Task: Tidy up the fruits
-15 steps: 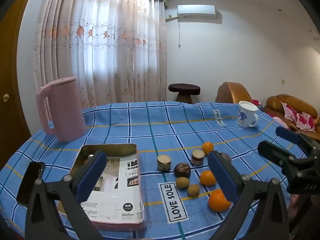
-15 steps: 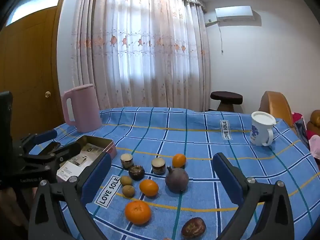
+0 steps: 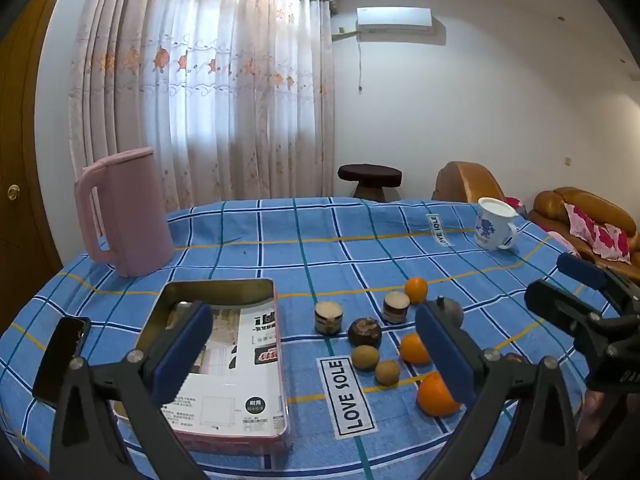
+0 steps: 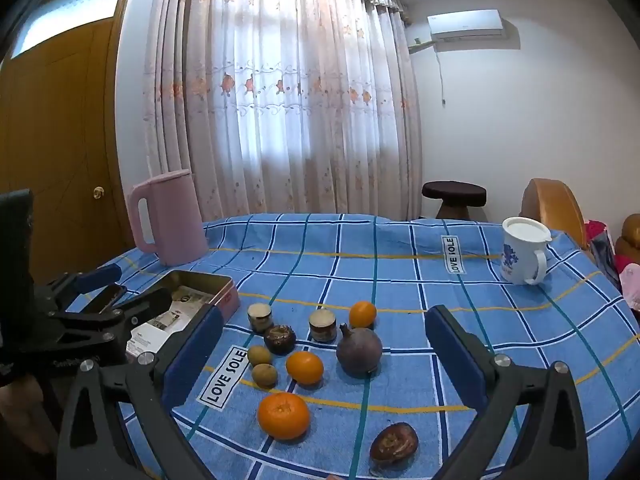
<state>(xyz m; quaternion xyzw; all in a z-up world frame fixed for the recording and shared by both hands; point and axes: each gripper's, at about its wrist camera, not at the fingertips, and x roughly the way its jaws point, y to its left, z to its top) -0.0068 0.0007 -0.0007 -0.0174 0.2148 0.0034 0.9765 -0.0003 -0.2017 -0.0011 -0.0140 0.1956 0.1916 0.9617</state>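
Several fruits lie on the blue checked tablecloth (image 4: 400,264): a large orange (image 4: 283,415), a middle orange (image 4: 305,367), a small far orange (image 4: 362,313), a dark pomegranate (image 4: 359,352), two small brown round fruits (image 4: 259,355) (image 4: 264,375), a dark mangosteen (image 4: 279,338), a dark shrivelled fruit (image 4: 394,447) near the front edge, and two short cut stubs (image 4: 259,316) (image 4: 322,324). An open pink tin box (image 3: 224,356) with paper inside lies left of them. My left gripper (image 3: 312,354) is open above box and fruits. My right gripper (image 4: 324,354) is open above the fruits.
A pink kettle (image 3: 122,210) stands at the back left. A white mug (image 4: 522,255) stands at the back right. A black phone (image 3: 60,356) lies left of the box. A stool (image 3: 370,180) and brown sofa (image 3: 580,216) stand beyond the table.
Both grippers have shifted only slightly; the view has barely changed. The fruits and the box have not moved.
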